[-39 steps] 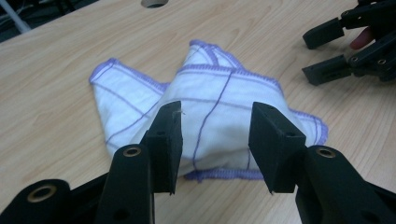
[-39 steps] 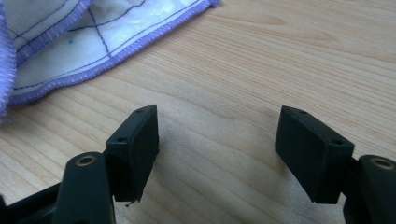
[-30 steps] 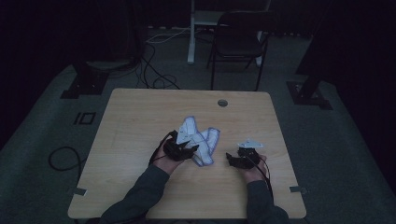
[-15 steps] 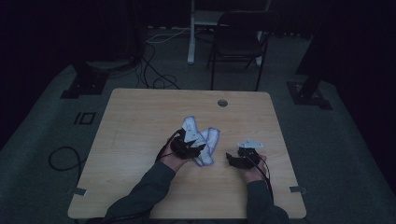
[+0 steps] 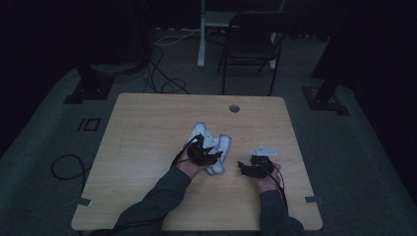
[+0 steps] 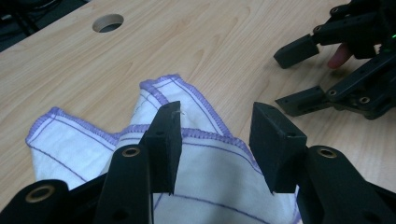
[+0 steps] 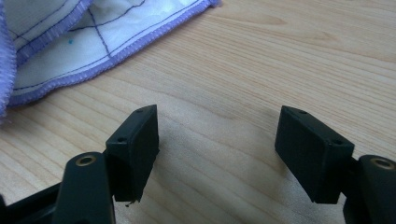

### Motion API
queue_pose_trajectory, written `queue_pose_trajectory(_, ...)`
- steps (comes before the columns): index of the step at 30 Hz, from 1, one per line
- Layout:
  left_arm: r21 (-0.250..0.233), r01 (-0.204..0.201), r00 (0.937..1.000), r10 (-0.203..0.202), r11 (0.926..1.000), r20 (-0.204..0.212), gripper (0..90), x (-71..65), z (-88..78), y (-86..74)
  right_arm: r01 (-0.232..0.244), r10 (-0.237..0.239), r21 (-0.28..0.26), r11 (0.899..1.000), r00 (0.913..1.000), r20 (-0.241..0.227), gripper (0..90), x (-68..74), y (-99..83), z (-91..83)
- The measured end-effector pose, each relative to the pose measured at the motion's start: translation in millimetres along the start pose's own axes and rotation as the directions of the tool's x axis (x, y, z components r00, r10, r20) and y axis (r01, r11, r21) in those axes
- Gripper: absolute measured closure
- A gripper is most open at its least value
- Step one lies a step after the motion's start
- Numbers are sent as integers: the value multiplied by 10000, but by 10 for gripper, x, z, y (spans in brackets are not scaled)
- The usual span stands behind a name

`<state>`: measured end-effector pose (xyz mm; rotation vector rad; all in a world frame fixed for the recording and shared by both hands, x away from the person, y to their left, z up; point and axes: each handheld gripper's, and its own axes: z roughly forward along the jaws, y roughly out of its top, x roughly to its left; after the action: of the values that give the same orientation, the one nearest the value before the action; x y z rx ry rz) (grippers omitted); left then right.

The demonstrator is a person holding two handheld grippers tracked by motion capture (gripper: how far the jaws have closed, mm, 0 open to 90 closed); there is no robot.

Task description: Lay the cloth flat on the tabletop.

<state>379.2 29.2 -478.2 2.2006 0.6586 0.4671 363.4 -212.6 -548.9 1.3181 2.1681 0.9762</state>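
Here's the cloth, white with purple stitched edges, lying rumpled near the middle of the tabletop, well short of the round hole at the far edge. The left tool sits right over the cloth's near side, jaws parted to a middling gap with nothing between them, the cloth's folded corners poking up just beyond the tips. The right tool is off to the cloth's right, low over bare wood, jaws spread wide and empty, the cloth's purple hem just beyond its left jaw. From the left gripper view the right tool's black jaws appear beside the cloth, apart from it.
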Motion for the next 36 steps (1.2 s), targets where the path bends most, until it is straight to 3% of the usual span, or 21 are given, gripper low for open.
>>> queue_pose_trajectory(10, 263, -186, 9991, 196, 9995, -371, 444, -74, 141, -28, -3, 3, 4, 10000, 10000, -1, 305, 0, 0, 0)
queue_pose_trajectory(15, 683, -389, 9966, 437, 9969, -692, 445, -101, 187, -83, 9, -9, -2, 10000, 10000, -1, 305, 0, -1, 0)
queue_pose_trajectory(16, 972, -323, 9948, 414, 9947, -927, 445, -96, 205, -116, 10, -10, -3, 10000, 10000, -2, 305, 0, -1, 0)
queue_pose_trajectory(20, 990, 157, 9910, -23, 9950, -1337, 704, -47, 173, -164, -6, 6, -5, 10000, 10000, -3, 305, 1, 0, 0)
queue_pose_trajectory(26, 644, 490, 9902, -400, 9967, -1340, 894, 43, 20, -219, -41, 41, 0, 10000, 10000, 4, 306, 4, 0, -1)
queue_pose_trajectory(36, 677, 875, 9867, -771, 9939, -1431, 887, 141, -35, -352, 2, -2, -3, 10000, 10000, 15, 317, 4, 1, -1)
